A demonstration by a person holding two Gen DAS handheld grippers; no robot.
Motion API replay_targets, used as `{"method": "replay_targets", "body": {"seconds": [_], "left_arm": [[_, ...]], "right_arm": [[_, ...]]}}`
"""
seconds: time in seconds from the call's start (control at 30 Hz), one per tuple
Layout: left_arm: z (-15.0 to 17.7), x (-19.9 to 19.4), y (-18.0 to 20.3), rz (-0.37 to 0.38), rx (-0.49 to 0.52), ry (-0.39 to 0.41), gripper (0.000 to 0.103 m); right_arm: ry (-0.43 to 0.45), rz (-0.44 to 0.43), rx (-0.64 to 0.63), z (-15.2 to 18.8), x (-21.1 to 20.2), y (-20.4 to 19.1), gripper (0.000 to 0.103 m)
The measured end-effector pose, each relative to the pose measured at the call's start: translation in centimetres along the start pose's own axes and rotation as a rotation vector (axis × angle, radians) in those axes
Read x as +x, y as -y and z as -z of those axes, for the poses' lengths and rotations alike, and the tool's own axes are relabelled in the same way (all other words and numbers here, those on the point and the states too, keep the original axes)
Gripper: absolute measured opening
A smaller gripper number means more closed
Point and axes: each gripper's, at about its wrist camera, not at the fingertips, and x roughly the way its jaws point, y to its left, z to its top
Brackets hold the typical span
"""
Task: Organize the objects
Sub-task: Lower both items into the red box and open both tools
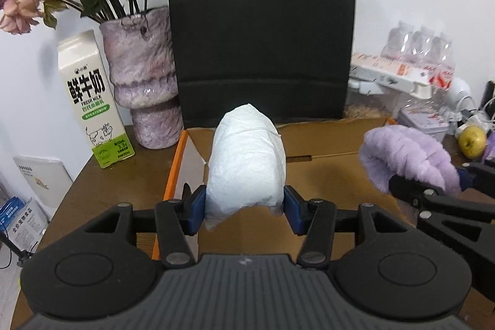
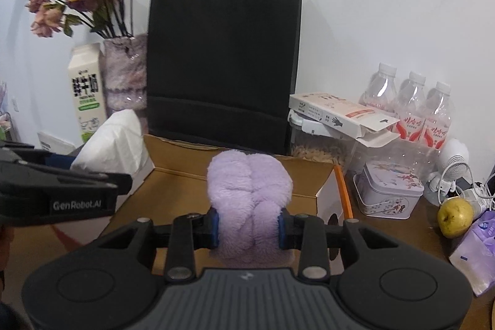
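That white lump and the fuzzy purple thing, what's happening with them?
A person is tidying up with a gripper in each hand. The left gripper has its jaws pinched on the white bundle, which looks like crumpled paper. The right gripper is clamped on the purple fluffy thing. Both are held up over the open cardboard box in front of the black bag. Nothing has been dropped in yet.

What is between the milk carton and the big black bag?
The fuzzy purple vase with dried flowers stands between milk carton and black bag, seen in both views.
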Motion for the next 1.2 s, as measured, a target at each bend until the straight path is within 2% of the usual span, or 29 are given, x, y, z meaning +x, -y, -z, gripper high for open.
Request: {"method": "replay_targets", "body": {"seconds": [0.1,0.2,0.23,0.27,0.3,0.33,0.37,0.8,1.2], "left_arm": [[-0.2,1.2,0.1,-0.007,0.003,-0.02,0.056],[-0.4,2.3,0.0,-0.003,0.002,-0.027,0.072],[-0.5,2.5,0.0,-0.007,0.002,-0.025,0.08],[-0.5,2.7,0.0,-0.013,0.003,-0.022,0.088],[-0.6,2.8,-0.1,-0.019,-0.001,-0.018,0.095],[-0.6,2.9,-0.3,-0.023,-0.003,-0.012,0.103],[-0.6,2.9,-0.4,-0.028,-0.008,-0.004,0.103],[-0.2,2.7,-1.3,-0.025,-0.025,-0.008,0.103],[0.7,-1.3,-1.8,-0.02,-0.018,0.019,0.103]], "right_arm": [[-0.015,-0.004,0.0,0.0,1.3,0.1,0.034],[-0.033,-0.003,0.0,0.0,2.4,0.1,0.039],[-0.037,-0.004,0.0,0.0,2.6,0.0,0.046],[-0.042,-0.006,0.0,0.1,2.9,0.0,0.063],[-0.04,-0.001,-0.001,0.2,3.0,0.1,0.072],[-0.033,0.007,-0.003,0.3,3.0,0.0,0.09],[-0.027,0.022,-0.007,0.4,3.1,0.0,0.096],[-0.019,0.031,0.03,0.7,2.5,0.9,0.099],[0.002,0.036,0.043,0.9,-1.3,0.3,0.099]]}}
